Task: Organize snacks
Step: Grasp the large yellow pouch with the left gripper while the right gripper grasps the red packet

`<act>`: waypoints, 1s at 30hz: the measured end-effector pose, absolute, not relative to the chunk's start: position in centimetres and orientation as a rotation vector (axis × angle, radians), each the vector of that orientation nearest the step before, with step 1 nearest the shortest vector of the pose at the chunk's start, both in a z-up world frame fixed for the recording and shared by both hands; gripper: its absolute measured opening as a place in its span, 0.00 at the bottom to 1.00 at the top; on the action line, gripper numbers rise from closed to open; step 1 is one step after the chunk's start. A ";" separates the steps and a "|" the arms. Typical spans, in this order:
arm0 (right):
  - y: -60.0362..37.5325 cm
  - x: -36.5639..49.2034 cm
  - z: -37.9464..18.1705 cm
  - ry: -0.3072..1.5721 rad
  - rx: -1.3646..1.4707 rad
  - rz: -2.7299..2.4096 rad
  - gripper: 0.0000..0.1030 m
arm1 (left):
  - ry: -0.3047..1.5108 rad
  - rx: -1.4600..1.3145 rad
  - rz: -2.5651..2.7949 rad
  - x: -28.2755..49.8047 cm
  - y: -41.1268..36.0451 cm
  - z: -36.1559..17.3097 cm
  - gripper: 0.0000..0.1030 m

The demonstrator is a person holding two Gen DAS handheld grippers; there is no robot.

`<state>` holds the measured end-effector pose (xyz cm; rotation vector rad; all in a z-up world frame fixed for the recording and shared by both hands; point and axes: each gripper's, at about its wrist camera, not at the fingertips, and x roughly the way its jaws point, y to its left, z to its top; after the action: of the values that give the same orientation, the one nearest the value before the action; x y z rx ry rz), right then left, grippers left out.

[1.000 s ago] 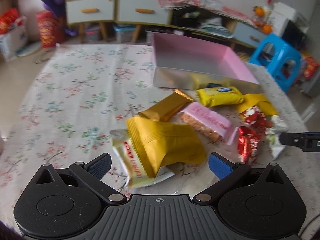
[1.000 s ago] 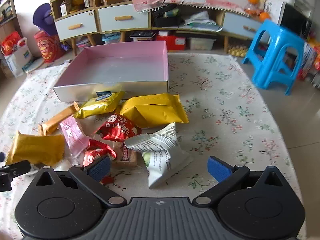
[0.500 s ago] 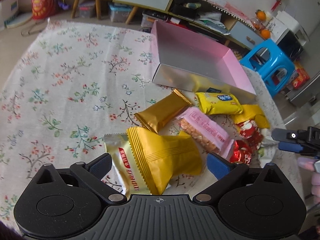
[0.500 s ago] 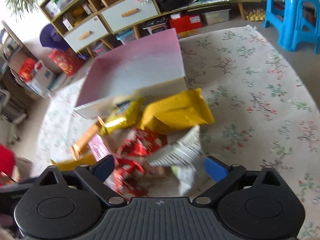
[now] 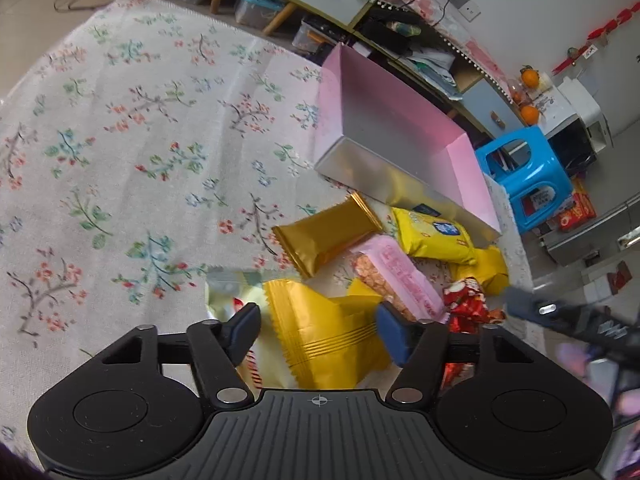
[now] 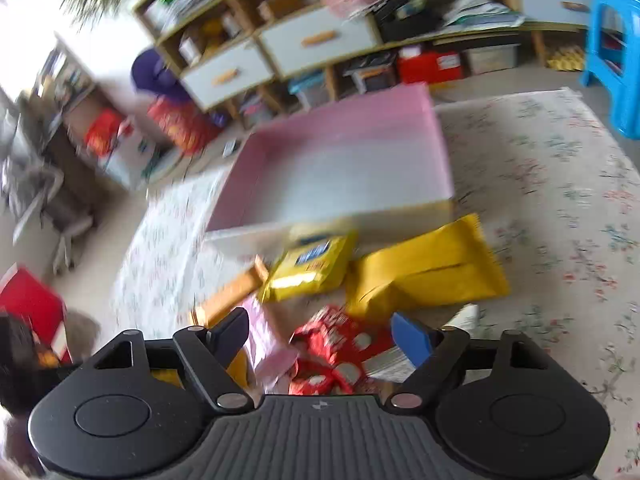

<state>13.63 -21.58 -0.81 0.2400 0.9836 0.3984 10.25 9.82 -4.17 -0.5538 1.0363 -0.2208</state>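
My left claw [image 5: 318,330] is closing around one yellow-gold pouch [image 5: 332,338] at bottom centre, pads not touching yet. My right claw [image 6: 320,338] is closing over two red packets [image 6: 340,344]. One empty pink box [image 5: 404,136] sits upper right.

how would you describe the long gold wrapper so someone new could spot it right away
Start at the pink box on the floral tablecloth, then look just in front of its silver wall at the heap of snacks. The long gold wrapper lies at the heap's left edge. Unlike the neighbouring bright yellow packet and pink packet, it is plain metallic gold, without print.
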 end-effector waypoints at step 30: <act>-16.5 12.0 -3.0 0.908 -0.124 0.342 0.22 | 0.951 0.133 -0.391 7.4 3.3 -3.0 0.19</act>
<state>11.97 -16.52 -2.98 -0.1242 0.9077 0.3422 7.37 3.26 -3.03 0.1327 0.9515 -0.3914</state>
